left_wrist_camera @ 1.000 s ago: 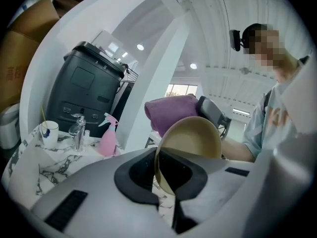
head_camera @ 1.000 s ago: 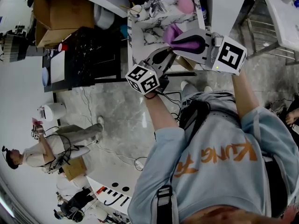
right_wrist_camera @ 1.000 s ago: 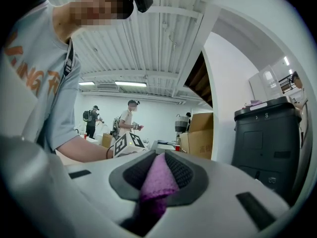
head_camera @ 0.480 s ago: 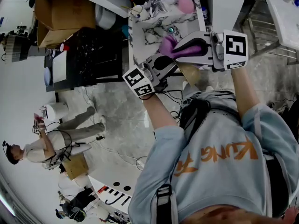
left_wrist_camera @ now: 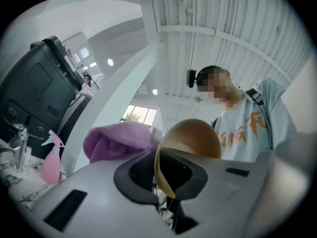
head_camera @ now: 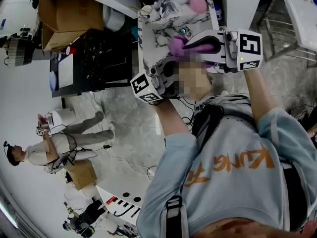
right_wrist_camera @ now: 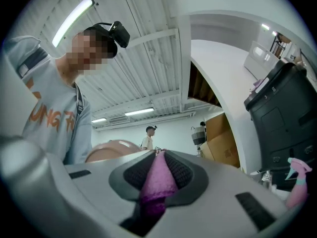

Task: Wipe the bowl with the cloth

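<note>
L claw point(left_wrist_camera: 166, 177) clenched on rim of tan bowl point(left_wrist_camera: 193, 138), which is held up on edge, off the marble tabletop point(head_camera: 158, 31). R claw point(right_wrist_camera: 158, 175) clenched on purple cloth point(left_wrist_camera: 116, 140). Cloth's bunched end sits just beside bowl's rim; can't tell if touching. Pink spray bottle point(left_wrist_camera: 51, 158) stands at tabletop's far end.

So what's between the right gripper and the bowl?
Only the purple cloth, pinched by the right gripper; the left gripper view shows it bunched beside the bowl, clamped in the left gripper.
</note>
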A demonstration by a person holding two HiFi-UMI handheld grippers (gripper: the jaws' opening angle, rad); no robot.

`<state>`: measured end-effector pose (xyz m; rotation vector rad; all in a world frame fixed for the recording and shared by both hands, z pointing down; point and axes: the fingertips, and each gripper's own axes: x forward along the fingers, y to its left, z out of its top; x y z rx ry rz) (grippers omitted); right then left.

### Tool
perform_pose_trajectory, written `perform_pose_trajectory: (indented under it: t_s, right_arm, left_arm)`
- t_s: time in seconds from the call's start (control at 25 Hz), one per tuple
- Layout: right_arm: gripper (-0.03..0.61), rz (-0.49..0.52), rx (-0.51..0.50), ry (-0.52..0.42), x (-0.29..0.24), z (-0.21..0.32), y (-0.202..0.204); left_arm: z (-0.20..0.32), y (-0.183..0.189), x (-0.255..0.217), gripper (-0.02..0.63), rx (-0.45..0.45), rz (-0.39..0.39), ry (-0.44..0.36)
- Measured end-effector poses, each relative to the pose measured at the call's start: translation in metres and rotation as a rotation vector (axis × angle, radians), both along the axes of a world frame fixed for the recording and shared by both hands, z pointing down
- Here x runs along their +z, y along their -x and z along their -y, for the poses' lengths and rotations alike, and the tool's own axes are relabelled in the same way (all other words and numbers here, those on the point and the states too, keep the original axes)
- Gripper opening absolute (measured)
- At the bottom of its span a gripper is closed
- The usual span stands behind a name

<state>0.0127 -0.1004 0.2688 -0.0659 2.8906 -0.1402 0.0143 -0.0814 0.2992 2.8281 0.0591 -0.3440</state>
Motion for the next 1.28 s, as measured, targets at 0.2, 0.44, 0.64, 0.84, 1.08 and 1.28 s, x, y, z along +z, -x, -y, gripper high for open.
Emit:
perform_pose_trajectory:
  t_s: [0.2,0.44,0.64,0.84,1.08,1.28]
  right_arm:
    - [0.072,0.009,-0.006,0.042,0.010,0.002,-0.001]
    - [0.072,0.016,-0.023,0.050,0.012,-0.002,-0.001]
    - [0.071,-0.004,-0.018,0.056,0.016,-0.004,0.001]
    - [0.071,-0.015,-0.015,0.062,0.017,-0.007,0.002]
    - [0.071,0.008,-0.082,0.050,0.013,-0.025,-0.002]
    - [0.071,0.051,-0.089,0.045,0.004,-0.033,-0.011]
  left_arm:
    - [0.015,0.019,-0.035,0.029,-0.075,-0.277,0.016]
    - [0.037,0.037,-0.045,0.029,-0.224,-0.346,0.050]
    - [0.049,0.043,-0.038,0.029,-0.311,-0.317,0.075]
    - [0.059,0.049,-0.033,0.029,-0.388,-0.298,0.106]
    - [0.078,0.062,-0.009,0.029,-0.518,-0.261,0.193]
    - [0.079,0.062,0.009,0.029,-0.532,-0.242,0.237]
